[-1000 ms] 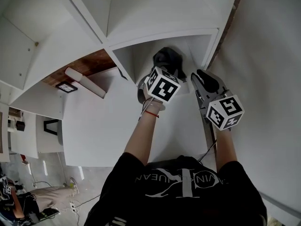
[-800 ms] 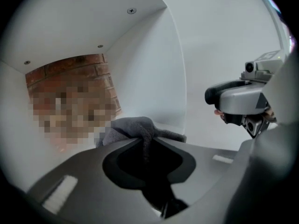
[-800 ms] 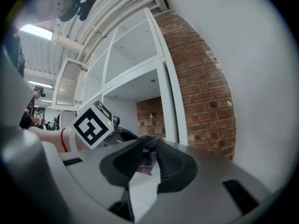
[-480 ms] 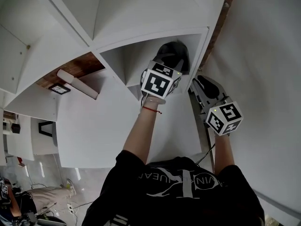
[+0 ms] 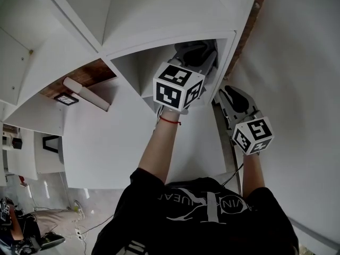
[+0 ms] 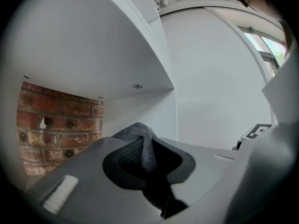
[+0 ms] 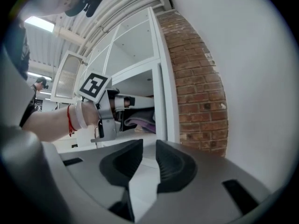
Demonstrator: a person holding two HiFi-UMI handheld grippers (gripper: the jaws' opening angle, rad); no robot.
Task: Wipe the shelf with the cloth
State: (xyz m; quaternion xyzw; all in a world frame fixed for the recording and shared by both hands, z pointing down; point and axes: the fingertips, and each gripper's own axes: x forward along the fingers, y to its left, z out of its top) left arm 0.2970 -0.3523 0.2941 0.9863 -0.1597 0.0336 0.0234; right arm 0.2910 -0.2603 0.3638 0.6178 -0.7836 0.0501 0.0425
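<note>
A grey cloth [image 6: 141, 143] is bunched between the jaws of my left gripper [image 6: 145, 158], which is shut on it. In the head view the left gripper [image 5: 195, 62] reaches into the upper right compartment of the white shelf [image 5: 135, 70], and the cloth [image 5: 190, 49] sits at its tip, up near the compartment's ceiling. My right gripper [image 5: 229, 93] hangs outside the shelf by its right side panel. Its jaws [image 7: 145, 160] stand a little apart with nothing between them. From the right gripper view I see the left gripper [image 7: 112, 107] and the cloth [image 7: 140, 121] inside the compartment.
A red brick wall [image 6: 56, 125] closes the back of the compartment and runs on beside the shelf [image 7: 198, 87]. A white wall [image 5: 297, 68] is close on the right. Other white compartments [image 5: 159, 9] lie above and to the left.
My left gripper has risen with the cloth and gone further into the compartment, turning as it went. The right gripper has shifted only slightly.
</note>
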